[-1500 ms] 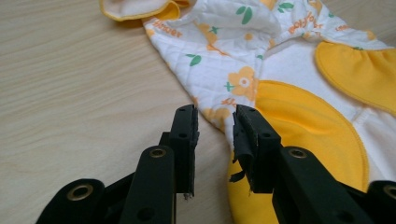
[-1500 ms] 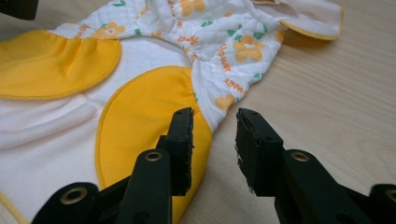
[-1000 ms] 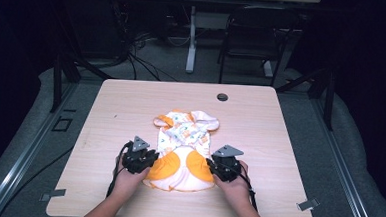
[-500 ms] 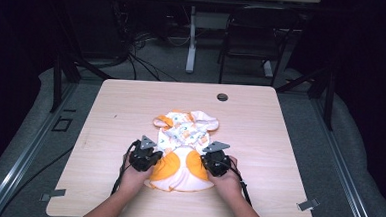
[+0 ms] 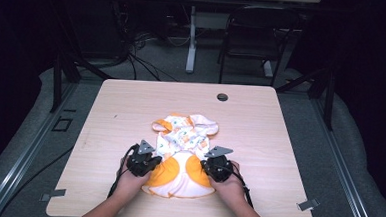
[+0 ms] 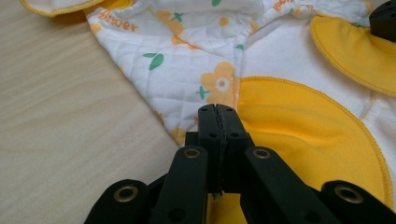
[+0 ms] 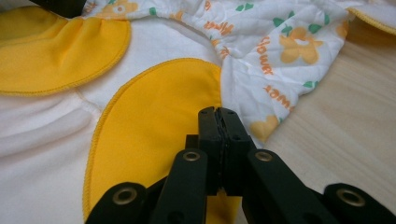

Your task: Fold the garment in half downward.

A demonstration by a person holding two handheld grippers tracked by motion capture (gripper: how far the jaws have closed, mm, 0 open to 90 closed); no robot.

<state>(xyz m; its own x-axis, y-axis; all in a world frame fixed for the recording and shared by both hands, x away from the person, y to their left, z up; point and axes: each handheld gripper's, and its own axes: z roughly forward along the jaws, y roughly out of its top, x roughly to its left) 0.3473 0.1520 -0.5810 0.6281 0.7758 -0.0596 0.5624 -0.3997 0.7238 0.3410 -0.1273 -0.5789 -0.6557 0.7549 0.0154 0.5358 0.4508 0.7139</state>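
A small quilted white garment (image 5: 181, 148) with orange flower print and yellow rounded patches lies flat on the wooden table (image 5: 270, 132). My left gripper (image 5: 154, 165) sits at the garment's left edge, near its lower end. In the left gripper view its jaws (image 6: 218, 112) are pressed together, pinching the garment (image 6: 187, 70) where the printed cloth meets a yellow patch. My right gripper (image 5: 204, 168) mirrors it at the right edge. Its jaws (image 7: 218, 114) are shut on the hem of the garment (image 7: 280, 46) beside the other yellow patch. A hand holds each gripper.
A round dark cable hole (image 5: 222, 97) is set in the table near its far edge. Bare wood surrounds the garment on all sides. Behind the table, on the floor, stand a dark chair (image 5: 255, 36) and loose cables (image 5: 143, 56).
Both grippers have slid inward onto the garment's side edges and their jaws have closed on the cloth. The garment's lower part has bunched slightly between them.
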